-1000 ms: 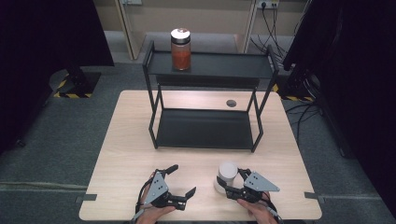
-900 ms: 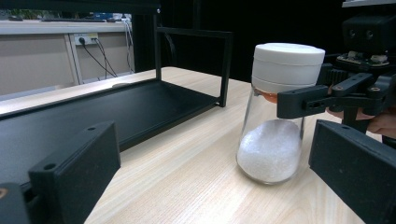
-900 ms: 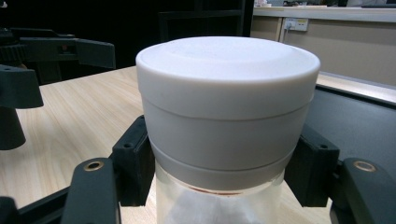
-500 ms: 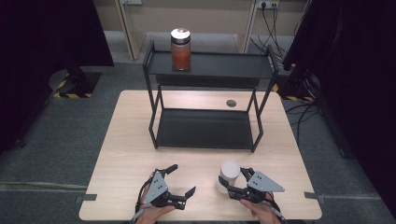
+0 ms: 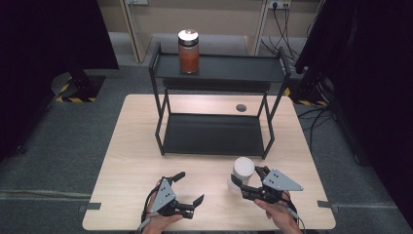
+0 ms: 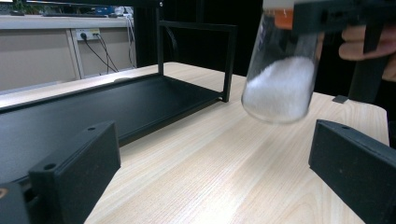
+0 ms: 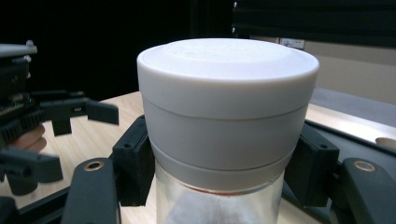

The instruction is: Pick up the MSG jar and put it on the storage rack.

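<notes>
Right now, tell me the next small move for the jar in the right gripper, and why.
Probably carry it forward toward the black shelf: the right gripper clamps the white-lidded jar just under its lid, its base is tilted clear of the table, and the lower tier looks free.

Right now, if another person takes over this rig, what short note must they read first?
Right gripper: shut on the white-lidded jar of white powder, held just under the lid and clear of the table.
Left gripper: open, holding nothing, low over the table's near edge.
Black shelf rack: lower shelf bare; red-filled jar on the top shelf.
Done: jar gripped and lifted.
Left: probably placing it on the rack.
</notes>
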A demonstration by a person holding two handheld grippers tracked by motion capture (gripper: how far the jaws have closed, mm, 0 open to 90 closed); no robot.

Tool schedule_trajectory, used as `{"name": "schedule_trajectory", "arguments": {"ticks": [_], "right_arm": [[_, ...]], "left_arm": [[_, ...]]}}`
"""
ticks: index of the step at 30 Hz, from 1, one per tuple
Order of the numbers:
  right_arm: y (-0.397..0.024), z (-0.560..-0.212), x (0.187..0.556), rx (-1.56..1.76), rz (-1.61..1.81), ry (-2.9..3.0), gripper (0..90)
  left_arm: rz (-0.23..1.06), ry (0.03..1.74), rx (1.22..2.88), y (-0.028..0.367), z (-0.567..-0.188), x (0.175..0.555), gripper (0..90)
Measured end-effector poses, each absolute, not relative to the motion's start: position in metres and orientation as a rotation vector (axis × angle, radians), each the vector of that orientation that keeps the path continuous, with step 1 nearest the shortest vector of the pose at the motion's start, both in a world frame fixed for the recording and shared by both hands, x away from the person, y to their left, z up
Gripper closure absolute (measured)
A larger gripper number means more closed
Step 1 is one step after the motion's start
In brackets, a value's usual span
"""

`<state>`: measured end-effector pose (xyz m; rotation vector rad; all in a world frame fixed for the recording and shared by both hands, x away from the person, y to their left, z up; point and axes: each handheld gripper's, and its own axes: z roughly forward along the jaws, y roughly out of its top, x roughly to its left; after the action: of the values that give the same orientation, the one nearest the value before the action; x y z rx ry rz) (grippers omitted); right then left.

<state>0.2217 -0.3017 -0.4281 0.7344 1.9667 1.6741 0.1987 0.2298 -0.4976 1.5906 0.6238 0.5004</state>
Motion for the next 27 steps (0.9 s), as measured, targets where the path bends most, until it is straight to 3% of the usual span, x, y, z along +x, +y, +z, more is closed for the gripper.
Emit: {"name": "schedule_trajectory", "arguments": {"ticks": [27], "right_arm": [[-0.285, -0.348, 0.259, 0.673, 1.704, 1.983, 35.5]], "left_arm": [[0.513, 0.634, 1.591, 0.23, -0.499, 0.199, 1.4]]}}
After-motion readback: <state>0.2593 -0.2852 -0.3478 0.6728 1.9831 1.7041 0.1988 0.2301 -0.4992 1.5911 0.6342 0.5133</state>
